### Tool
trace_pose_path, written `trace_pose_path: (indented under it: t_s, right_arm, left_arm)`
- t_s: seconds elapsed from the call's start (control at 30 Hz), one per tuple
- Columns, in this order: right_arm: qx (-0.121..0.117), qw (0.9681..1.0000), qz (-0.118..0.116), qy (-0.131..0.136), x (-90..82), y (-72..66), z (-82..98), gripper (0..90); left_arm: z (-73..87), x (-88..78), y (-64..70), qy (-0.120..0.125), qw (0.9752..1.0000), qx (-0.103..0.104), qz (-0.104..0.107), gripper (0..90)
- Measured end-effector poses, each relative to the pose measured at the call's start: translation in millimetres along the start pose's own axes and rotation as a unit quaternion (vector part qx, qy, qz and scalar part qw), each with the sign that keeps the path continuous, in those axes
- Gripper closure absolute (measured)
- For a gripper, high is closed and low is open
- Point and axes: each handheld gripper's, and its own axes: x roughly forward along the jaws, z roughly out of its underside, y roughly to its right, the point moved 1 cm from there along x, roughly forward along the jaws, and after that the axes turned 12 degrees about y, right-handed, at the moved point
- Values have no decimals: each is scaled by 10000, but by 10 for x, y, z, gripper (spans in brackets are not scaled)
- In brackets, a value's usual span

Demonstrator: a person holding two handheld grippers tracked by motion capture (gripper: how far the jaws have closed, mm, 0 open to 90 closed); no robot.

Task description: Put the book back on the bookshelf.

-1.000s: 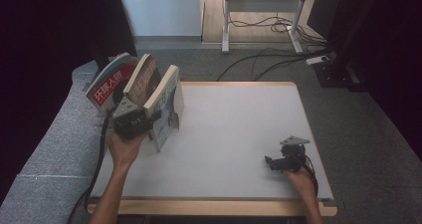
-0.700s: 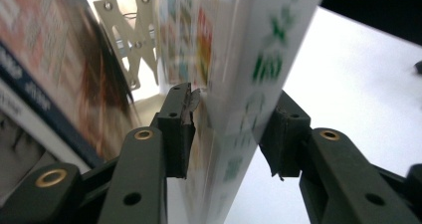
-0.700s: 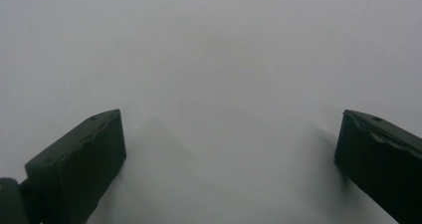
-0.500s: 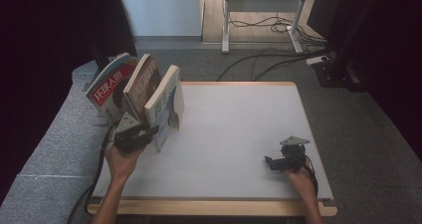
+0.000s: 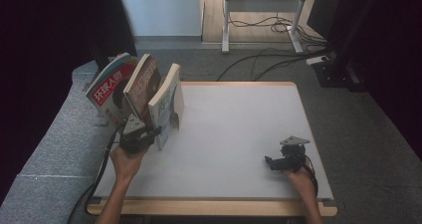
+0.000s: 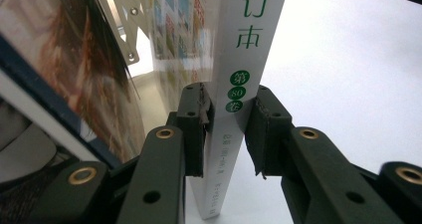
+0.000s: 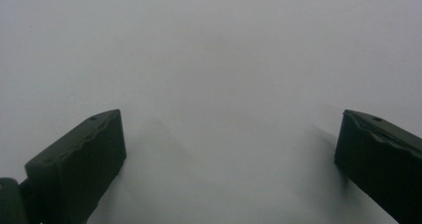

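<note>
Three books lean in a white folding rack (image 6: 119, 15) at the table's left edge: a red magazine (image 5: 112, 87), a brown book (image 5: 144, 82) and a white book (image 5: 166, 102) nearest the table's middle. My left gripper (image 5: 157, 134) is low at the near end of the white book (image 6: 249, 35). Its jaws have just been closing, and both pads (image 6: 259, 124) now touch the white spine with green characters, so the left gripper (image 6: 231, 119) is shut on it. Near the table's right front, my right gripper (image 5: 269, 162) rests. Its jaws stand wide open over bare table (image 7: 229, 149).
The white table (image 5: 239, 124) has a wooden rim. A grey padded surface (image 5: 54, 149) runs along its left side. Beyond the far edge, cables (image 5: 259, 59) lie on the floor and a metal stand (image 5: 226, 20) rises.
My left hand has sunk along the white book's near edge toward the table, and its jaws have narrowed onto the spine. The right hand has stayed put.
</note>
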Motion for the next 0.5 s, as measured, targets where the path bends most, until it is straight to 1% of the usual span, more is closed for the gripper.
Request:
trace_pose_path:
  t_s: [0.5]
  right_arm:
    - [-1,10000,0,-1,0,1,0,0]
  left_arm:
    - [-91,235,-51,-34,9999,-90,-127,700]
